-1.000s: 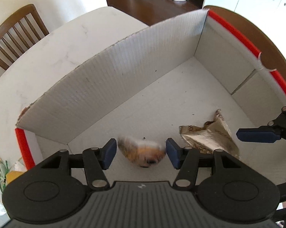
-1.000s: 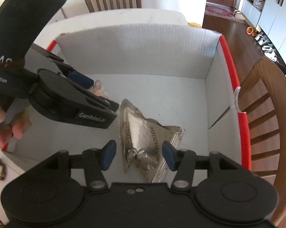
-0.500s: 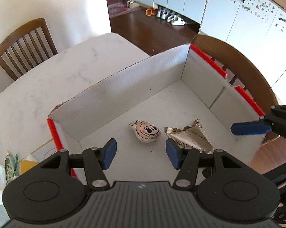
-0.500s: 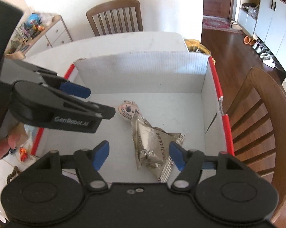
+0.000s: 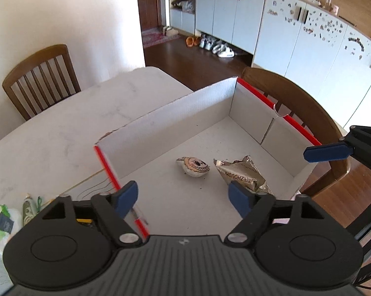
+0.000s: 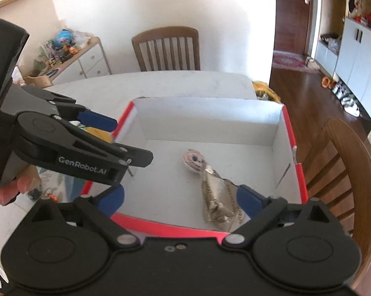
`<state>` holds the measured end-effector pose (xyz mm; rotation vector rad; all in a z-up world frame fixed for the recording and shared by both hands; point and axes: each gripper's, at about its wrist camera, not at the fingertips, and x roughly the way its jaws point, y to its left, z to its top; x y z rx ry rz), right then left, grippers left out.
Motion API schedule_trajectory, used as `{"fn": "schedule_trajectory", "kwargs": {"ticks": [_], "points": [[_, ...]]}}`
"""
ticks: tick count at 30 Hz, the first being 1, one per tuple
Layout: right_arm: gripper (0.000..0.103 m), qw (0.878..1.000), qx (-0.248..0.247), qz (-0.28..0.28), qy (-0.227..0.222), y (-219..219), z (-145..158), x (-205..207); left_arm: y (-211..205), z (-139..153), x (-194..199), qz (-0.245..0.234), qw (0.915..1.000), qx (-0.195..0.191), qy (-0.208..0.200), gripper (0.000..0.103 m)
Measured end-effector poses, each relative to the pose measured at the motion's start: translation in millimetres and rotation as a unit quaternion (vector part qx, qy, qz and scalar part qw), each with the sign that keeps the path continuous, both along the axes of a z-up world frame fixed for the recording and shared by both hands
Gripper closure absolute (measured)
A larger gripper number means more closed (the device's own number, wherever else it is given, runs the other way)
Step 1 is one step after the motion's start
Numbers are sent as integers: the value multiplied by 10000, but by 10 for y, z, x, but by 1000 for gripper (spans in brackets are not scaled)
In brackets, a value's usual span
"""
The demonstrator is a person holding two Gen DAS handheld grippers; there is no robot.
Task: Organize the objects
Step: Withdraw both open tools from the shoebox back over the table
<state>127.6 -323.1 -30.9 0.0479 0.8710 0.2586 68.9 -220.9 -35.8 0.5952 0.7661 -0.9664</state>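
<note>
A white cardboard box (image 5: pixel 173 133) with red edges stands on the table. On its floor lie a small round toy (image 5: pixel 193 166) with a cartoon face and, just right of it, a crumpled silver foil packet (image 5: pixel 242 175). My left gripper (image 5: pixel 183 199) hovers above the box's near left corner, its jaws opening with nothing between them. My right gripper (image 6: pixel 180 198) hangs above the near rim of the box (image 6: pixel 210 120), jaws also opening and empty, with the packet (image 6: pixel 217 197) and the toy (image 6: pixel 194 160) below. One blue right fingertip (image 5: pixel 328 151) shows at the edge of the left wrist view.
The box sits on a pale marble table (image 5: pixel 62 143). Wooden chairs stand at the far side (image 5: pixel 40 74) and right beside the box (image 6: pixel 345 172). Small packets and wrappers (image 5: pixel 8 219) lie left of the box. A dresser (image 6: pixel 69 56) with toys stands by the wall.
Both grippers have risen and drawn back from the box floor, and their jaws have widened. The toy and the foil packet, earlier between the fingers, now lie free in the box.
</note>
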Motion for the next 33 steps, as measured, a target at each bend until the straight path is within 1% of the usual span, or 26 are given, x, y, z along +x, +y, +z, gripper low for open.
{"fn": "schedule_trajectory", "kwargs": {"ticks": [7, 9, 10, 14, 19, 22, 25, 28, 29, 33], "points": [[1, 9996, 129, -68, -245, 214, 115, -189, 490, 196, 16, -38, 9992, -402, -13, 13], [1, 9994, 148, -84, -311, 292, 153, -237, 659, 246, 50, -6, 9986, -529, -10, 3], [1, 9993, 164, -97, -336, 323, 159, -254, 742, 266, 69, 22, 9984, -570, -12, 2], [1, 9987, 258, -189, -398, 476, 189, -333, 1087, 338, 163, 111, 9973, -722, 52, 1], [1, 9980, 433, -300, -343, 704, 159, -387, 1575, 379, 283, 223, 9952, -949, 31, 0], [1, 9979, 462, -301, -331, 869, 127, -411, 1841, 363, 355, 336, 9947, -966, -58, 0], [1, 9981, 461, -254, -307, 1062, 96, -415, 2107, 302, 440, 397, 9948, -939, 19, 0], [1, 9983, 482, -214, -263, 1240, 59, -413, 2319, 185, 534, 324, 9958, -812, 285, 0], [1, 9983, 490, -200, -250, 1294, 49, -418, 2394, 142, 547, 346, 9957, -804, 314, 0], [1, 9987, 477, -123, -160, 1521, -17, -388, 2636, -39, 542, 430, 9962, -722, 237, 0]]}}
